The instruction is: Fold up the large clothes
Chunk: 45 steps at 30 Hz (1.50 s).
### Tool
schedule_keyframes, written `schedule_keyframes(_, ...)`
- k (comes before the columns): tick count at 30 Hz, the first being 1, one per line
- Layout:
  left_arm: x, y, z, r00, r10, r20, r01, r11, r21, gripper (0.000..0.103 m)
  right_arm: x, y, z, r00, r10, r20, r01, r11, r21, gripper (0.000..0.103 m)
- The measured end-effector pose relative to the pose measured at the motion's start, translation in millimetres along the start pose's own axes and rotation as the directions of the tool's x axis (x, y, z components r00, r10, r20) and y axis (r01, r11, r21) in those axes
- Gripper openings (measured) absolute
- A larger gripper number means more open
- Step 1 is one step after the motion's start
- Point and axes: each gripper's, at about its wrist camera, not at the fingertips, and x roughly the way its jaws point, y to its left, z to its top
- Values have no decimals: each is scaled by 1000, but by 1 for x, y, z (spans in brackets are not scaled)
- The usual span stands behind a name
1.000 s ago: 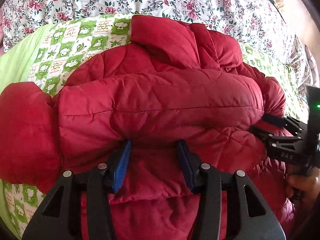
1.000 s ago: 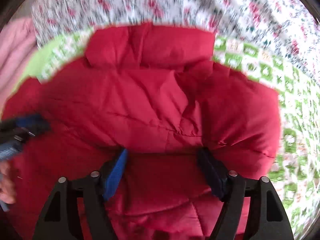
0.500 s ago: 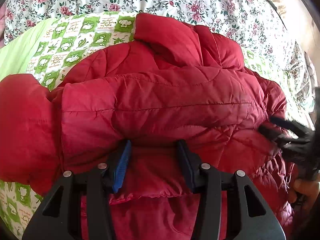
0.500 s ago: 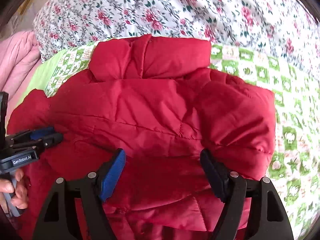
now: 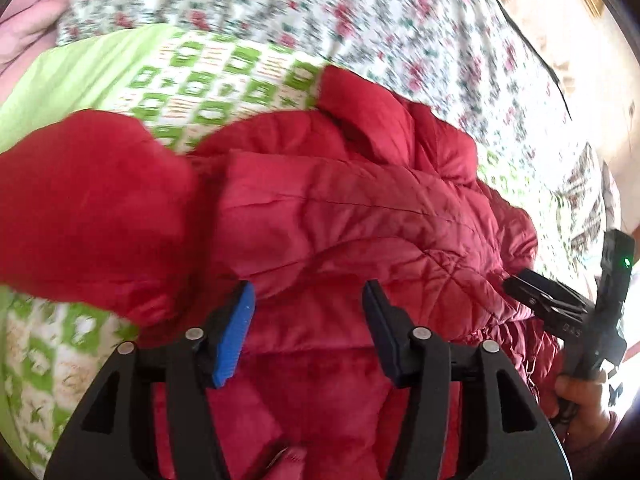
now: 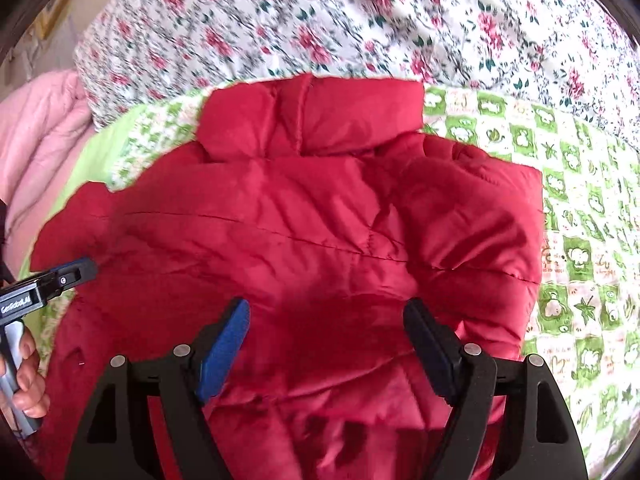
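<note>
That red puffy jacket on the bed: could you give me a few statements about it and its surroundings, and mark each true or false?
1. The red puffy jacket lies on a green-and-white checked blanket. True.
2. The jacket's collar points toward the floral sheet. True.
3. The right gripper is clamped shut on the collar. False: its jaws stand open over the jacket's lower part.
4. A blue garment lies at the left. False: it is a pink garment.

Jacket (image 6: pixel 304 232) on checked quilt (image 6: pixel 576 208), flowered sheet (image 6: pixel 360 16) behind.
</note>
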Motion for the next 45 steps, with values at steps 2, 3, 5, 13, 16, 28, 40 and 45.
schedule_keyframes(2,-9,13,0,1000,12,7,-12,999,-33,57,-10,3,-1,1000,17,10,-17,1000,-5,81)
schedule_keyframes(3,-14,21,-1,1000,15,9,-14,998,-55,57,-16,5,-2,1000,24,17,-24,1000,-10,81)
schedule_keyframes(5,-23,37,-3,1000,21,18,-19,995,-96,58,-22,12,-2,999,38,28,-38,999,-13,81)
schedule_keyframes(13,-63,119,-9,992,97,83,-70,956,-286,60,-49,20,-11,994,98,47,-98,995,-7,81)
schedule_keyframes(16,-76,155,-14,986,135,99,-91,929,-360,63,-56,27,-17,992,117,44,-115,993,-29,81)
schedule_keyframes(28,-100,296,-37,960,245,134,-96,740,-665,63,-64,40,-34,988,156,18,-156,987,-32,81)
schedule_keyframes(40,-80,364,-21,953,252,168,-46,667,-744,63,-61,47,-41,987,160,-3,-160,986,-40,81)
schedule_keyframes(45,-73,366,-13,946,253,201,-29,687,-726,59,-62,47,-44,986,166,-4,-166,985,-33,81)
